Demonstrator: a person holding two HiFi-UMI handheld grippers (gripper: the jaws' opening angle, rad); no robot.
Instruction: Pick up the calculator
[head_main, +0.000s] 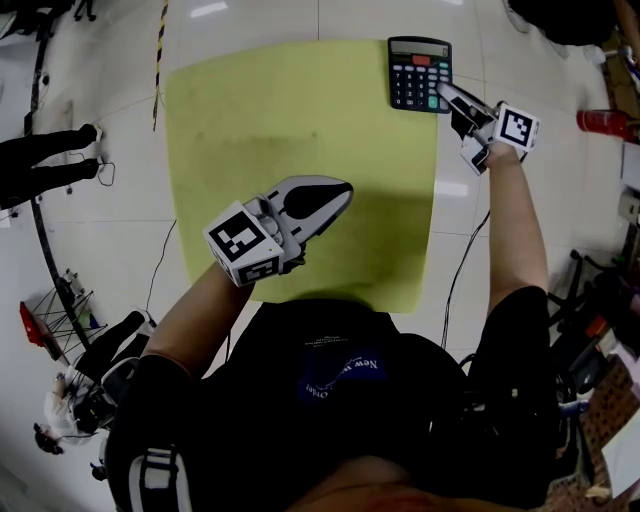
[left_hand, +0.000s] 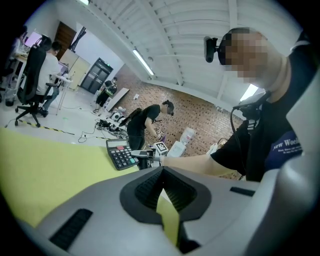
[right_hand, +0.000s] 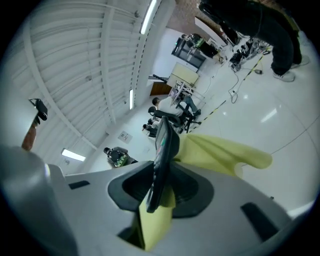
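Two grippers: one in each hand, both over a bench covered in yellow-green cloth.
Nearest, left gripper: it hangs over the lower middle of the bench in the head view, well apart from the calculator. Its fingers meet at the tips and hold nothing.
Farther, right gripper: it is stretched out to the upper right of the head view, with its fingers at the calculator's lower right corner.
Right fingers: they stand about half closed, and the right gripper view shows the calculator edge-on between them. A strip of cloth shows between the calculator and one pad, so I judge the pinch is not yet firm.
Calculator: it sits keys up at the bench's far right corner, in the upper right of the head view, and seems to lie on the cloth.
Done so far: the reach is made and the fingers are set around the corner.
Left to do: closing fully on the calculator, then lifting it clear of the bench.
Hard to make out: whether either pad already touches the calculator, and whether its corner has begun to rise. The head view hides whichever finger lies under the corner.
Farthest: pale floor surrounds the bench. A red object is cut off at the right edge, and I cannot tell what it is.
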